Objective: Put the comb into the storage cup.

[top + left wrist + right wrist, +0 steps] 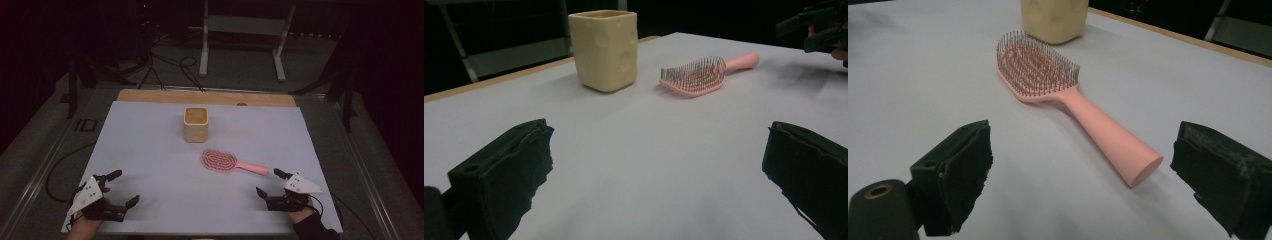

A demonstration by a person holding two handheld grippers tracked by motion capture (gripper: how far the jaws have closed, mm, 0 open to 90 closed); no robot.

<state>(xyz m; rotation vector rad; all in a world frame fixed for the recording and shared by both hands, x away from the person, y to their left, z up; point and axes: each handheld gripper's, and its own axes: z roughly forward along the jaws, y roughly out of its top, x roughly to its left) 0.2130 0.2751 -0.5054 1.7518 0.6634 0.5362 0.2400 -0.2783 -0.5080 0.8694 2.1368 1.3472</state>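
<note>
A pink hairbrush [230, 162] lies bristles up on the white table sheet [150, 150], its handle pointing to the right. Behind it stands a cream square cup [195, 124], upright. My right gripper [266, 183] rests near the front right, open, its jaws wide apart and just short of the handle end [1140, 167]; nothing is between them. My left gripper [126, 187] sits at the front left, open and empty. From the left gripper view, the cup [605, 49] and the brush [701, 74] lie well ahead, and the other gripper shows at the top right corner.
A wooden strip [205, 97] runs along the far table edge. Beyond it stand a white metal frame [240, 35] and dark cables [170, 70] on the floor. Bare sheet [649, 150] lies between the two grippers.
</note>
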